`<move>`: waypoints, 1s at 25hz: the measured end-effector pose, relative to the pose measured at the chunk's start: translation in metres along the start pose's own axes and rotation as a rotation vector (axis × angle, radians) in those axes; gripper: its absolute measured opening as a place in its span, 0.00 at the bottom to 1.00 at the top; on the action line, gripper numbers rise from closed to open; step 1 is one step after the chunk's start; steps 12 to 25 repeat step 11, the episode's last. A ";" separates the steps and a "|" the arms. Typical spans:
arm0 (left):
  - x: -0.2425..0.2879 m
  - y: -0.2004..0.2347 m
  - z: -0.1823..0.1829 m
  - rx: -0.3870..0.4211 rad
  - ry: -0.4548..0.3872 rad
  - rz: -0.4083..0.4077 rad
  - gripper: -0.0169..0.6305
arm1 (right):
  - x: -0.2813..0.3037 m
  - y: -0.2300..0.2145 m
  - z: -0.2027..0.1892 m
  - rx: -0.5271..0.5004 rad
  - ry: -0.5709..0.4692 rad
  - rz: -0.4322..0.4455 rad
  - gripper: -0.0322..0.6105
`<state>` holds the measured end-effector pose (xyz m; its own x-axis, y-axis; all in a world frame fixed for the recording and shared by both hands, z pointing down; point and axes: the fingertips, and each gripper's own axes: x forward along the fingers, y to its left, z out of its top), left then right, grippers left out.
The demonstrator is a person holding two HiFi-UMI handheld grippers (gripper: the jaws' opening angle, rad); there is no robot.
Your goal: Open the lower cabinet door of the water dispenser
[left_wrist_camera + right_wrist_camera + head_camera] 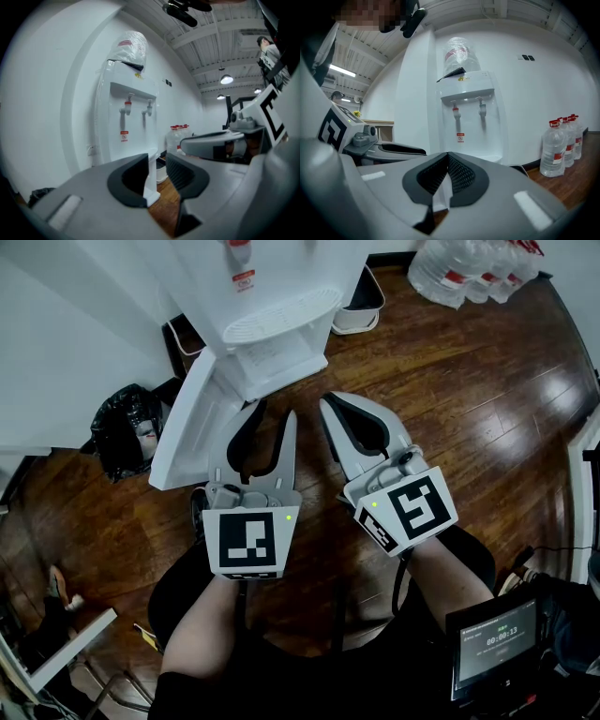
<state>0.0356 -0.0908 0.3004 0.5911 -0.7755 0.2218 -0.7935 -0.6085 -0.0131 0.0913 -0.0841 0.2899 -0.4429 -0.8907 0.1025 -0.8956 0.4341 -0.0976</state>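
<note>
The cabinet door [185,427] stands swung out left of the water dispenser [272,324], its long edge running near-to-far just left of the left gripper [274,415], jaws apart on nothing, nearer than the clenched right gripper [336,402].

White box-shaped water dispenser [281,324] on brown wooden floor [469,409]. White lower cabinet door [187,423] hangs open at dispenser's left. Black plastic bag [127,427] left of door. Clear plastic water bottles [469,268] well right of dispenser. Left gripper [273,413] and right gripper [330,404] side by side before dispenser.
</note>
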 end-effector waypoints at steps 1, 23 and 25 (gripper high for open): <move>0.000 0.000 0.000 0.000 -0.001 0.000 0.24 | 0.000 0.001 0.000 -0.002 0.000 0.002 0.06; 0.001 0.000 -0.003 0.003 0.007 -0.002 0.24 | 0.000 0.000 0.001 -0.009 0.000 0.002 0.06; 0.001 0.000 -0.003 0.003 0.007 -0.002 0.24 | 0.000 0.000 0.001 -0.009 0.000 0.002 0.06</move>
